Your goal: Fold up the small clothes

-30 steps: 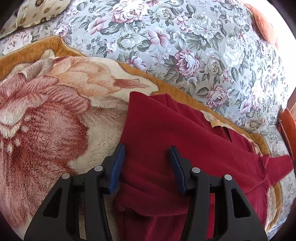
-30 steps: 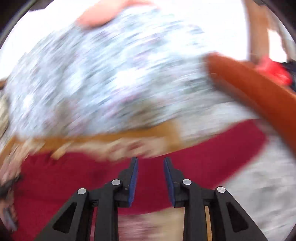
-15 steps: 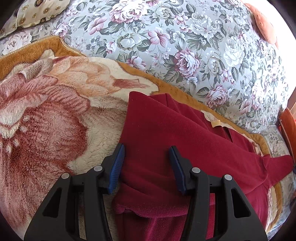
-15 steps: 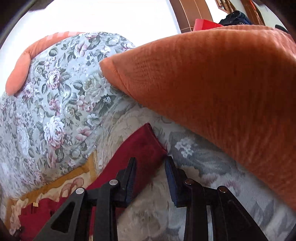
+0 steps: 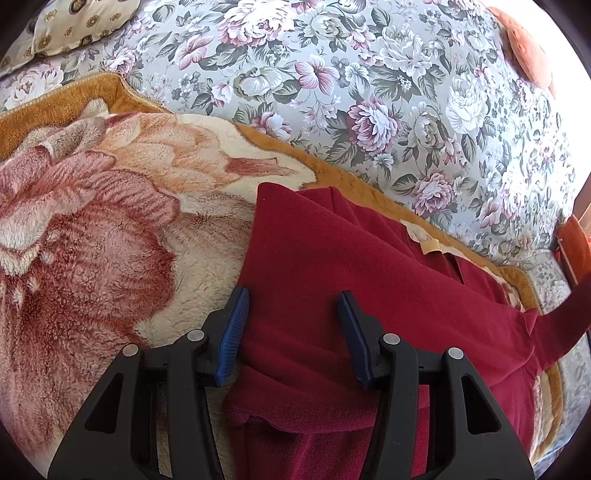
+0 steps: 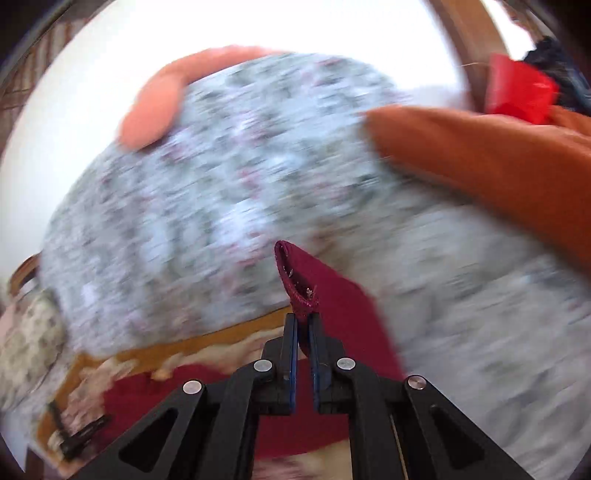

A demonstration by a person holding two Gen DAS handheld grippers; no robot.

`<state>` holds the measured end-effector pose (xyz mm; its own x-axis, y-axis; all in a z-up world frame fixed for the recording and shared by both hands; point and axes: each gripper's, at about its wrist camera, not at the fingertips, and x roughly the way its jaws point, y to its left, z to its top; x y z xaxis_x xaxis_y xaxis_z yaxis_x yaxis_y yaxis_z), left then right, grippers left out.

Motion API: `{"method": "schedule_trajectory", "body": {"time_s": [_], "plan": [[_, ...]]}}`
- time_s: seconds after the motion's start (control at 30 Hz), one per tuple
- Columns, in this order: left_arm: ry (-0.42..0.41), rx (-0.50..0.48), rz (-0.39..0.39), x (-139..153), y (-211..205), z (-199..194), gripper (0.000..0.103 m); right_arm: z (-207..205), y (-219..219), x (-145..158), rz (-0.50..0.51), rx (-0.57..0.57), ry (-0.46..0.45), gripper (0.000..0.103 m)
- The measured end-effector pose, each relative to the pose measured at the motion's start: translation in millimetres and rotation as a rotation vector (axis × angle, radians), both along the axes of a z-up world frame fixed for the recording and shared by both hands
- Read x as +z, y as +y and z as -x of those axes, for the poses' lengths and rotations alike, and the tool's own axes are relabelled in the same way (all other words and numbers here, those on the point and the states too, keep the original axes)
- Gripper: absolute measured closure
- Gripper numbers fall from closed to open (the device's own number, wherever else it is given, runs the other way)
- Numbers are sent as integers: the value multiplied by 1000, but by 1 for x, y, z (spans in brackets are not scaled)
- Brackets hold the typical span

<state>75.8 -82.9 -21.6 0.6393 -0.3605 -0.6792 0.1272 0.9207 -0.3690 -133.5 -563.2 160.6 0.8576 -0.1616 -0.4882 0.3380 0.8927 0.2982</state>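
A dark red garment lies on a fleecy flower-patterned blanket, its left part folded over. My left gripper stands open low over that folded left edge. One blue pad is at the cloth's border and the other on the cloth, neither pinching it. At the right the sleeve rises off the blanket. My right gripper is shut on the sleeve's cuff, which sticks up from between the pads. The right wrist view is blurred by motion.
The blanket lies on a sofa with floral upholstery. A large orange cushion is close on the right, and a peach cushion rests on top of the backrest. A cream patterned pillow is at the far left. A red object shows behind.
My right gripper has shut on the sleeve cuff, lifted it and swung away from the orange cushion. The sleeve end has risen off the blanket. The left gripper has not moved.
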Motion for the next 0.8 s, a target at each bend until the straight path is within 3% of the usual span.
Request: {"method": "schedule_trajectory", "body": {"time_s": [0.17, 0.37, 0.43, 0.57, 0.63, 0.7, 0.8], "plan": [[-1, 1, 1, 1, 0, 0, 54, -71, 131, -34, -34, 282, 58, 98], [-1, 1, 1, 2, -1, 2, 53, -134, 242, -95, -68, 417, 168, 98], [3, 3, -22, 6, -4, 2, 53, -146, 259, -111, -69, 436, 192, 98], [-1, -48, -61, 26, -15, 10, 48, -154, 282, -142, 6, 425, 330, 97], [-32, -84, -15, 41, -18, 18, 47, -142, 281, -140, -11, 436, 308, 96], [-62, -128, 34, 56, -28, 24, 35, -121, 277, -132, -10, 419, 265, 87], [-16, -251, 163, 62, -58, 25, 34, -87, 267, -128, -23, 376, 249, 79]]}}
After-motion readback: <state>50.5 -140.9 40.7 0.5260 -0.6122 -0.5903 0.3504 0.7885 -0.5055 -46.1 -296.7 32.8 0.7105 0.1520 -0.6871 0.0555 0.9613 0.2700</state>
